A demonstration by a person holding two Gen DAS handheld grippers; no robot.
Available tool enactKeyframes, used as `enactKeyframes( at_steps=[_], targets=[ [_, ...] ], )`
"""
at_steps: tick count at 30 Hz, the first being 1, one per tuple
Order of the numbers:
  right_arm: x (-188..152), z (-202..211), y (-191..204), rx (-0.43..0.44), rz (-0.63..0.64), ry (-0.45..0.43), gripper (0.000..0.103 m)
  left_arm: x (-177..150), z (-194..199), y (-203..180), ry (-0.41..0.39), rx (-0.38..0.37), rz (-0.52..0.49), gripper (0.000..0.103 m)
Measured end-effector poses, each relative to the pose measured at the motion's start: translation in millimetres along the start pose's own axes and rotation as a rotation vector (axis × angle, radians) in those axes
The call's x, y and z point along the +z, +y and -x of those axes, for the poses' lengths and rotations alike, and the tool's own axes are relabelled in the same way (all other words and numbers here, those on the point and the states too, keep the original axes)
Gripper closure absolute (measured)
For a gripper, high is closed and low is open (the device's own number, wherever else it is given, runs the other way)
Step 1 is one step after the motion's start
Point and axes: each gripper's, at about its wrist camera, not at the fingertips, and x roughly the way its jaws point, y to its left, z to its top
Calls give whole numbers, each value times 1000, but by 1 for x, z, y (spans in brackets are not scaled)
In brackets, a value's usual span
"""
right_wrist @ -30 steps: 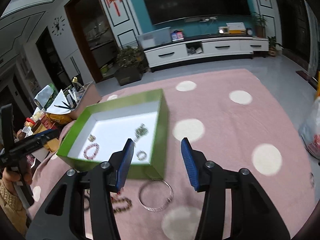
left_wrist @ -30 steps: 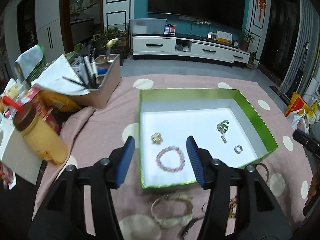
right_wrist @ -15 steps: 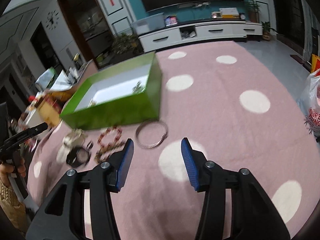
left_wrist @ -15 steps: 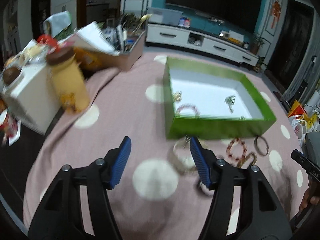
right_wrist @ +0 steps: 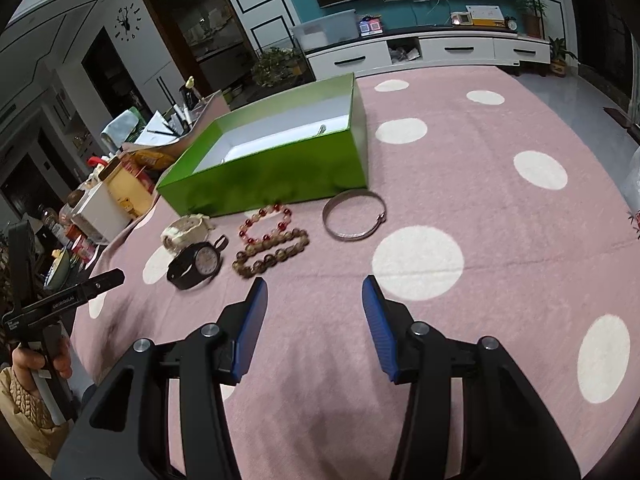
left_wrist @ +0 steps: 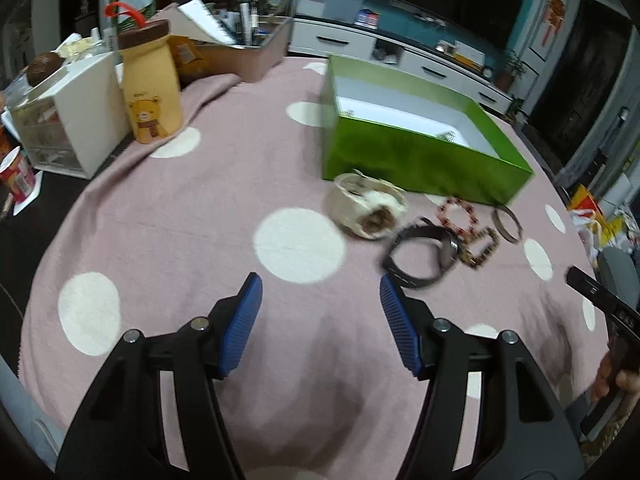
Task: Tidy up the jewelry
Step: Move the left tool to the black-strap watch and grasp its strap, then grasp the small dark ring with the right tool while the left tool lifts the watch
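Observation:
A green box (left_wrist: 420,156) (right_wrist: 276,176) with a white inside stands on the pink dotted cloth (left_wrist: 200,208). In front of it lie a cream watch (left_wrist: 368,208) (right_wrist: 186,230), a black watch (left_wrist: 424,256) (right_wrist: 196,264), a red bead bracelet (left_wrist: 458,212) (right_wrist: 266,222), a brown bead bracelet (left_wrist: 482,248) (right_wrist: 272,254) and a metal bangle (left_wrist: 507,224) (right_wrist: 354,216). My left gripper (left_wrist: 320,304) is open and empty, short of the watches. My right gripper (right_wrist: 314,308) is open and empty, nearer than the beads and bangle.
A yellow bear bottle (left_wrist: 150,84), a white drawer box (left_wrist: 68,116) and a tray of pens (left_wrist: 248,48) crowd the left edge. A hand (right_wrist: 38,360) holds the left gripper's handle at the table's left side. White dots mark the cloth (right_wrist: 500,208) to the right.
Both grippers pulled back from over the green box and sank toward the cloth. The loose jewelry in front of the box came into full view. The left jaws stand slightly wider.

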Motion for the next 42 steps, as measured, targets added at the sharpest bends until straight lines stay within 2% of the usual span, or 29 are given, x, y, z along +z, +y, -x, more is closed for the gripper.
enactKeyframes(
  at_steps=[8,13,19,20,24,27,29,30,32,38,42],
  targets=[
    [-9,-5,8,24,9,26,53,-9,-2,-36,4,-87,-110,41],
    [-12,-11,12,34,22,43,53,-8,-12,-60,19,-109,-189,41],
    [-13,-16,11,35,17,53,53,7,-34,-87,26,-130,-312,41],
    [-13,-17,10,34,16,55,53,9,-40,-90,38,-133,-329,43],
    [-13,-19,9,35,15,59,53,13,-61,-97,91,-144,-390,65],
    [-13,-20,9,36,16,61,53,8,-78,-97,152,-124,-412,79],
    [-12,-22,11,36,23,64,53,5,-79,-96,150,-121,-424,89],
    [-12,-23,12,37,26,65,53,3,-78,-96,142,-124,-426,98],
    [-11,-27,15,43,39,70,53,3,-73,-91,124,-143,-389,100],
    [-4,-44,45,91,140,87,53,12,-39,-54,23,-175,-197,100],
    [4,-66,76,130,241,97,53,18,-18,-30,-26,-161,-124,100]
  ],
)
